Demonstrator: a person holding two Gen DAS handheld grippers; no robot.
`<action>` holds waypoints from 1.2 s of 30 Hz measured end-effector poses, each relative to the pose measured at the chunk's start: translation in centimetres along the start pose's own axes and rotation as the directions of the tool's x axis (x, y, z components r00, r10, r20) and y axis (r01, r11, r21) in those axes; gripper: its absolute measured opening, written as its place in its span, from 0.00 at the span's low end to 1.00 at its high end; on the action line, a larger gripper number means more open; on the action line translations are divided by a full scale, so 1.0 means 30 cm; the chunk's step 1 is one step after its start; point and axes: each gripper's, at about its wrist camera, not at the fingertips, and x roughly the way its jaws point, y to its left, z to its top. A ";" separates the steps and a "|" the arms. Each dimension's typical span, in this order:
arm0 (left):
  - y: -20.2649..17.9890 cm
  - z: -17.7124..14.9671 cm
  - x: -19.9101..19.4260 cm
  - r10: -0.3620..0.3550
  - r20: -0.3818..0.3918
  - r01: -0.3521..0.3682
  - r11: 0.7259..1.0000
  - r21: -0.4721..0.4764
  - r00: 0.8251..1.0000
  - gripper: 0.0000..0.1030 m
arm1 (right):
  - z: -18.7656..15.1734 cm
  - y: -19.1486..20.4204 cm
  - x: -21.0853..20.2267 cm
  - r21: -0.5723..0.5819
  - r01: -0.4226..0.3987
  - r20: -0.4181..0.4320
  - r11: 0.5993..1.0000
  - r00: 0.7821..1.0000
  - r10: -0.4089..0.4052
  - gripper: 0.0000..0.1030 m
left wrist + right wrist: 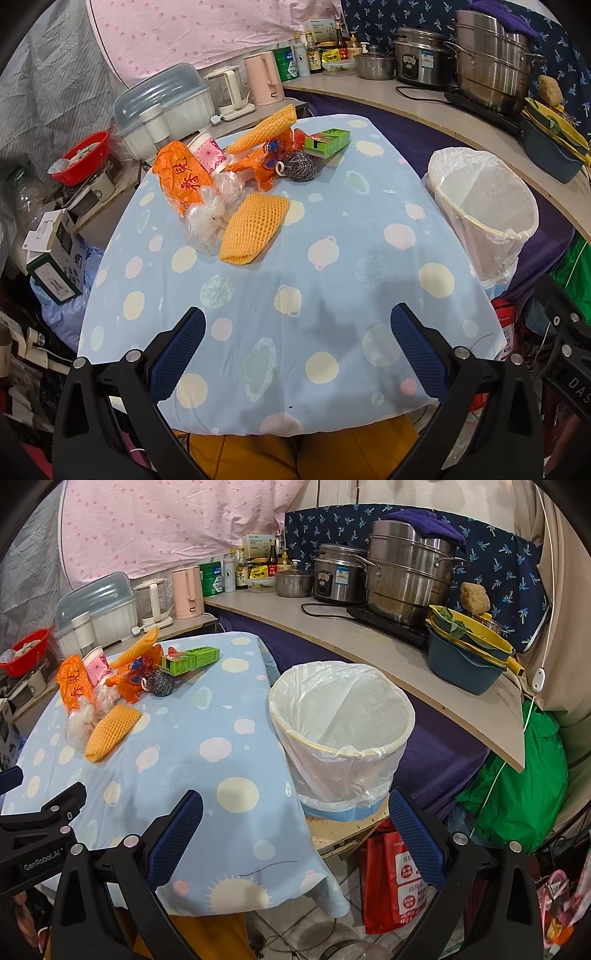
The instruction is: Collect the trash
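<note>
Trash lies heaped at the far end of the blue planet-print table [332,295]: an orange foam net [255,229] nearest me, clear plastic bags [207,221], an orange printed bag [181,177], a pink paper cup [210,151], a second foam net [266,129], a steel scourer [301,166] and a green box [327,142]. A bin with a white liner [484,206] stands off the table's right side, seen up close as the bin [343,734] in the right wrist view. My left gripper [297,325] hovers open over the near table end. My right gripper [295,808] is open near the bin's base.
A curved counter [369,642] behind the bin carries steel pots [406,572], a rice cooker, bottles and stacked basins [465,653]. Kettles and a dish rack [166,110] stand beyond the table. Boxes and a red bowl [83,158] crowd the left; a red bag [395,878] sits below the bin.
</note>
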 end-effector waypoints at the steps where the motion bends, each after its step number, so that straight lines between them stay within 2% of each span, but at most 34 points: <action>1: 0.001 0.001 0.000 -0.001 -0.001 0.001 1.000 -0.001 1.000 0.93 | 0.000 0.000 0.000 0.000 0.001 -0.001 1.000 1.000 -0.001 0.94; 36: -0.007 0.001 -0.013 -0.002 0.021 0.002 1.000 0.001 1.000 0.93 | -0.001 0.011 0.000 0.002 -0.002 -0.001 1.000 1.000 0.002 0.94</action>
